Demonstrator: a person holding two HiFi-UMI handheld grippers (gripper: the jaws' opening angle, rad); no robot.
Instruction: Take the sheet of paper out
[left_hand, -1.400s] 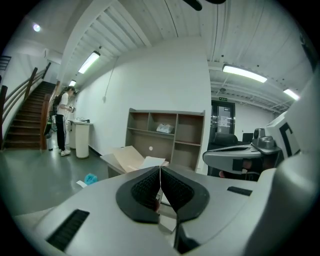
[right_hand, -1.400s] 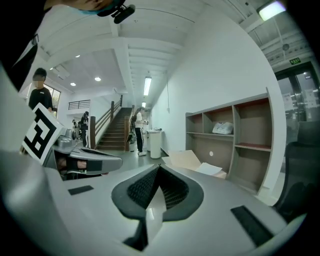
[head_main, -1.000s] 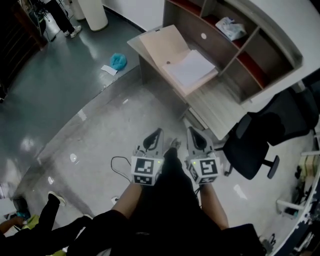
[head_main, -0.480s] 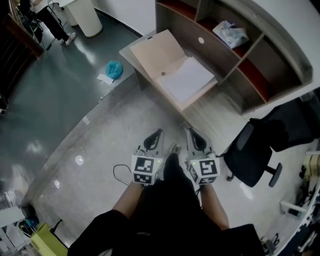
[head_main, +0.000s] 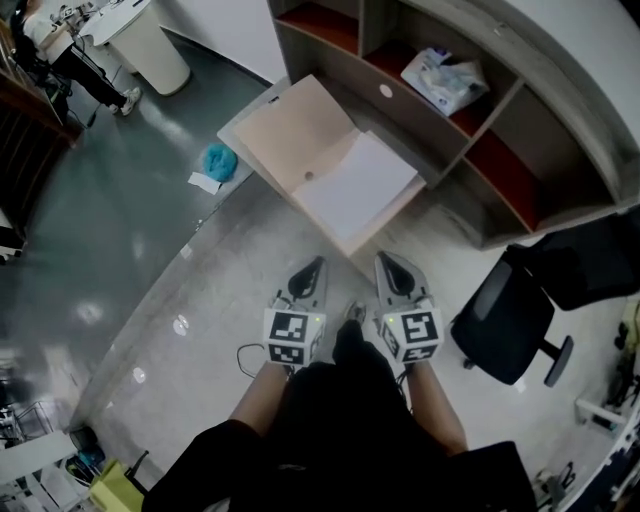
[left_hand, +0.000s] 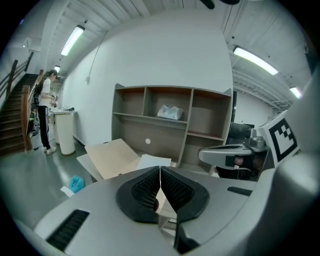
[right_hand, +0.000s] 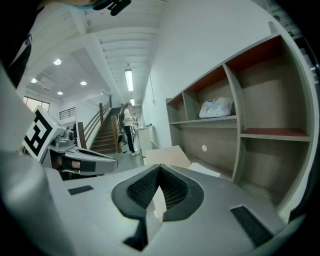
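Closing on the sheet of paper: fills more of the head view than a second ago. Lies flat on the right half of the open tan folder on the desk, in front of the shelf unit. Reads as approach only: no contact, extraction not started. Runs long axis diagonal, lower-left to upper-right in head view, one corner aimed back at the grippers. Carrying left gripper and right gripper side by side, short of the desk, both with jaws closed on nothing.
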